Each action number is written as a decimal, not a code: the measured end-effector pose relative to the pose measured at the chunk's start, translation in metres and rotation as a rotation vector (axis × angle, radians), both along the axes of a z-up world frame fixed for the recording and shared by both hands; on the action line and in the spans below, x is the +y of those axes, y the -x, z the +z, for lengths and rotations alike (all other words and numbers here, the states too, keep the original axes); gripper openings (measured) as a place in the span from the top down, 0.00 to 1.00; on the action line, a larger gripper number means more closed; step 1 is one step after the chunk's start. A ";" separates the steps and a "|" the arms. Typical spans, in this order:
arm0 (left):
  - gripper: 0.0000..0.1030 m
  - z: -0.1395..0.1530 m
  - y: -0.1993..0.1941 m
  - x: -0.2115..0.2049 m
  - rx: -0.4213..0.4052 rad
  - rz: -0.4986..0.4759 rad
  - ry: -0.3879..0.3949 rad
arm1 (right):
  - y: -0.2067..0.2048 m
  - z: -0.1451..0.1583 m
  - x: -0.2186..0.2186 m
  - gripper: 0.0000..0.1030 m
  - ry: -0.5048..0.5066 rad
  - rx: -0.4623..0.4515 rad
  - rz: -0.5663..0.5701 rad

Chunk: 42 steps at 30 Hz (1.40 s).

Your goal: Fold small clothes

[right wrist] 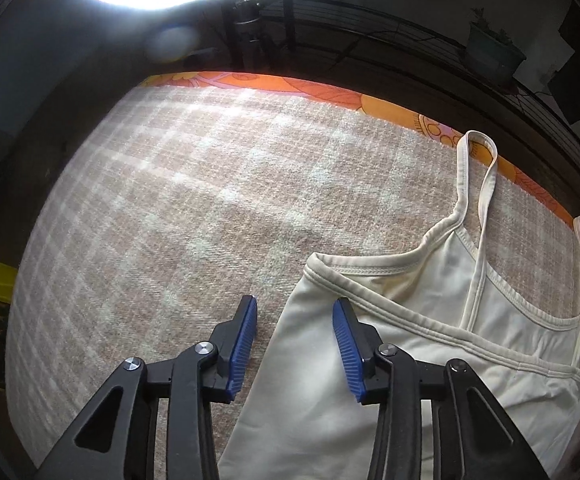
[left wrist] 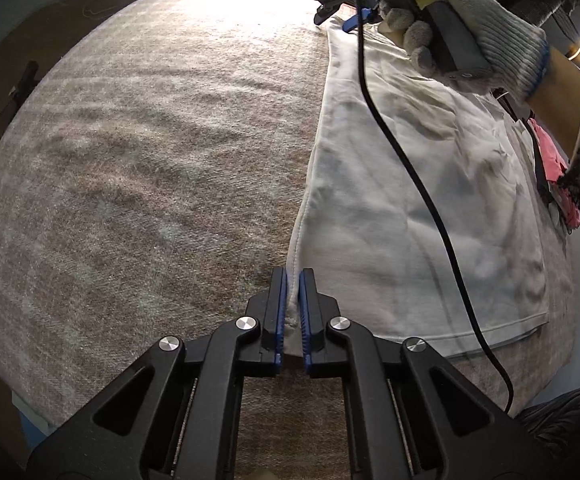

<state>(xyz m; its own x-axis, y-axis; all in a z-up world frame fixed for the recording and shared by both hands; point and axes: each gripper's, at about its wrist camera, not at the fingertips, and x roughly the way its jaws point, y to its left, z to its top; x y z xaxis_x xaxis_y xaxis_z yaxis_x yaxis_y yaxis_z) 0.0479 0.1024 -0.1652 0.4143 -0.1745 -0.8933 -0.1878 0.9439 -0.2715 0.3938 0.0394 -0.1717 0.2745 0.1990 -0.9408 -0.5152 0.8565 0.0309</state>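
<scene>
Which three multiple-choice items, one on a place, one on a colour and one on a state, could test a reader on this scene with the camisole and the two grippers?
1. Where does the left gripper hold the camisole?
A. at a strap
B. at the corner of its bottom hem
C. at the middle of the neckline

2. What colour are the pads on the jaws?
A. red
B. green
C. blue

3. How do the jaws of the right gripper stand?
A. open, over the top side edge of the garment
B. shut on a strap
C. shut on the blanket

Answers: 1 B, the left wrist view shows the hem corner pinched between the shut jaws. 2 C, both views show blue ribbed pads. 3 A, the right wrist view shows a wide gap with the fabric edge below it.
</scene>
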 end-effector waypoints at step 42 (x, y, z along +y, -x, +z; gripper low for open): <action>1.00 0.035 -0.005 -0.107 -0.142 -0.222 -0.016 | -0.016 0.029 -0.101 0.72 -0.317 0.035 -0.007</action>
<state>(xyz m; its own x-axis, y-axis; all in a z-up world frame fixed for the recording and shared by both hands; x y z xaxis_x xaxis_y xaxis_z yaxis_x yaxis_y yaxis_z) 0.0524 -0.0049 -0.1303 0.4889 -0.2615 -0.8322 0.0629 0.9621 -0.2653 0.4095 -0.0618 -0.1429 0.2459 0.4822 -0.8408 -0.5031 0.8050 0.3146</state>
